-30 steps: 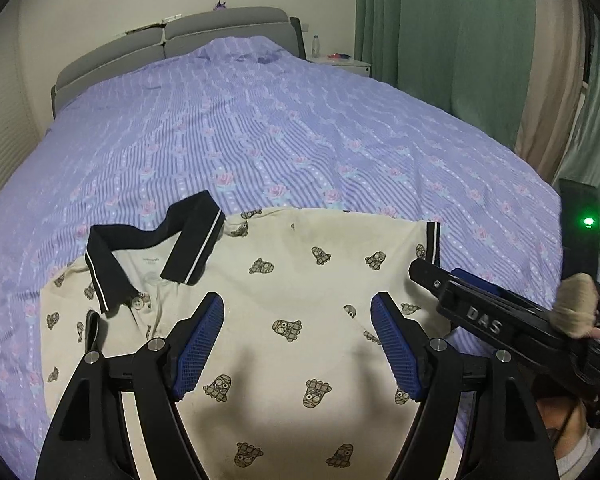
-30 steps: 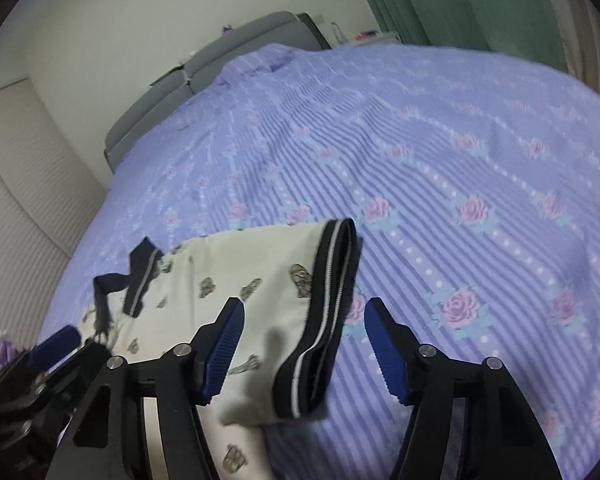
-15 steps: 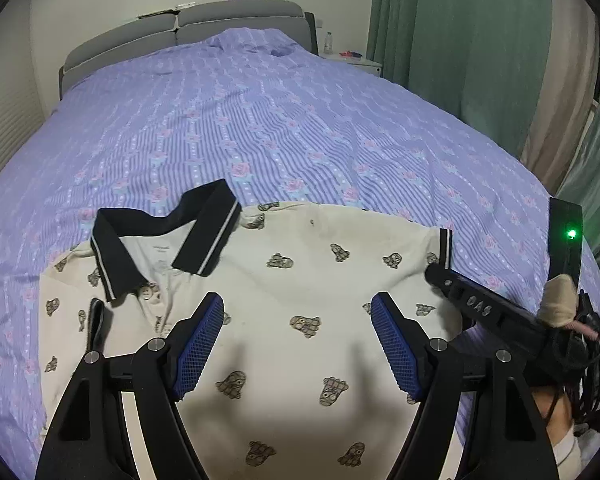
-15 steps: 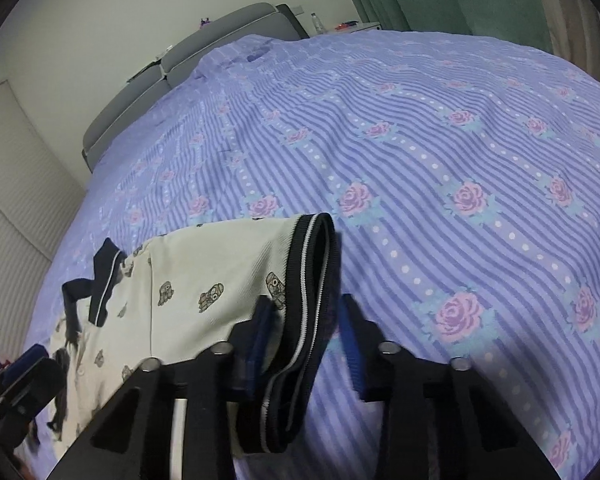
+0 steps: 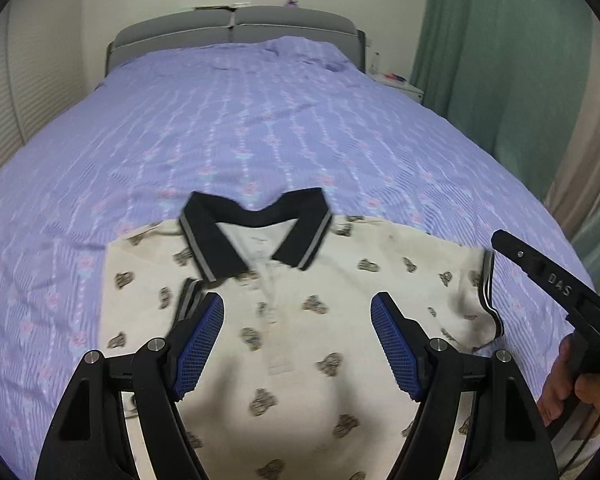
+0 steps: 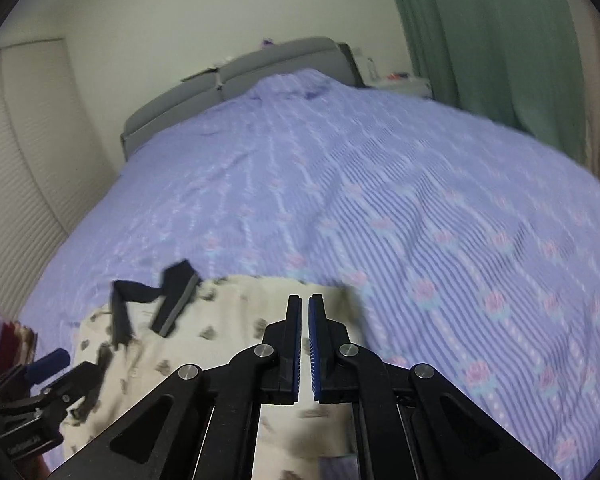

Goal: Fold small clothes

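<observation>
Cream fabric printed with small dark figures makes up a little polo shirt (image 5: 312, 344), spread face up on the near part of a bed, its black collar (image 5: 256, 236) with a pale edge stripe lying open toward the headboard. The short sleeve (image 5: 476, 300) on the right side of the left wrist view ends in a black cuff with a white stripe. The left gripper (image 5: 298, 344) hangs over the shirt's chest with its blue-padded jaws spread wide and nothing between them. In the right wrist view the right gripper (image 6: 305, 340) has its jaws pressed together above the shirt's right edge; whether any cloth is pinched between them cannot be told. A lilac striped bedspread (image 5: 260, 128) with pink roses covers the bed beneath the shirt. Beyond it stand a grey padded headboard (image 5: 236, 28), and green curtains (image 5: 496, 52) to the right.
</observation>
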`<state>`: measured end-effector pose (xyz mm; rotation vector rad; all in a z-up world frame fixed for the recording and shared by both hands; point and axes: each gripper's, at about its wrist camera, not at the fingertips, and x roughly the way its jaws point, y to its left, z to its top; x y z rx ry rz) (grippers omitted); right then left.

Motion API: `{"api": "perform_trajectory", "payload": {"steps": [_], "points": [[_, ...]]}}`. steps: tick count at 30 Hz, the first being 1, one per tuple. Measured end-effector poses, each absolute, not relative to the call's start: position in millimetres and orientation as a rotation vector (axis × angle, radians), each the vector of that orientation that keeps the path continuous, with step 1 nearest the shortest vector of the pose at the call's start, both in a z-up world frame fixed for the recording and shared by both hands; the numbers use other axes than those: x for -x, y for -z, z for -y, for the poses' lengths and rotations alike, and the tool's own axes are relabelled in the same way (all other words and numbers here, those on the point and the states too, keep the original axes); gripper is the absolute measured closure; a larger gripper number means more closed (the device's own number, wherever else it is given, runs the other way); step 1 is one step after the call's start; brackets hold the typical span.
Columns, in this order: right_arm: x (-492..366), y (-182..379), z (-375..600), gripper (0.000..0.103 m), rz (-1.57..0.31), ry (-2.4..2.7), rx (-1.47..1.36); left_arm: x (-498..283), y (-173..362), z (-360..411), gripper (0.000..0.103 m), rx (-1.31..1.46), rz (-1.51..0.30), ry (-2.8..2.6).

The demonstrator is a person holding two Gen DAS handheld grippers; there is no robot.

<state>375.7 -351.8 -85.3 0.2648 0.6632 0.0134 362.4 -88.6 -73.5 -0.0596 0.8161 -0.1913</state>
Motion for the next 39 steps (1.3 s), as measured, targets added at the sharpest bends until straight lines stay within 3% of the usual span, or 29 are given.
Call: {"api": "perform_trajectory", "payload": {"steps": [5, 7, 8, 9, 10, 22, 34, 35, 36, 39], "points": [[-376, 76, 326, 0.098, -0.658, -0.064, -0.219, -358, 73, 70, 0.027, 0.081, -0.820, 0.170], [-374, 77, 331, 0.087, -0.656, -0.034, -0.244, -357, 73, 72, 0.027, 0.057, -0.819, 0.179], [-372, 81, 337, 0.071, -0.670, -0.024, -0.277, -356, 73, 75, 0.024, 0.045, -0.814, 0.183], [-369, 84, 344, 0.064, -0.672, -0.020, -0.310, -355, 73, 80, 0.022, 0.030, -0.806, 0.191], [-364, 87, 349, 0.064, -0.668, -0.013, -0.333, -355, 72, 85, 0.019, 0.018, -0.798, 0.202], [-348, 144, 398, 0.064, -0.729, 0.062, -0.478, -357, 70, 154, 0.019, -0.078, -0.789, 0.317], [-376, 173, 414, 0.065, -0.758, 0.061, -0.549, -356, 80, 166, 0.019, -0.082, -0.822, 0.336], [-378, 172, 414, 0.072, -0.758, 0.062, -0.547, -356, 80, 164, 0.019, -0.077, -0.825, 0.336], [-380, 172, 413, 0.086, -0.758, 0.058, -0.545, -356, 80, 161, 0.019, -0.070, -0.827, 0.333], [-383, 166, 409, 0.095, -0.760, 0.042, -0.513, -355, 79, 153, 0.019, -0.055, -0.828, 0.322]]}}
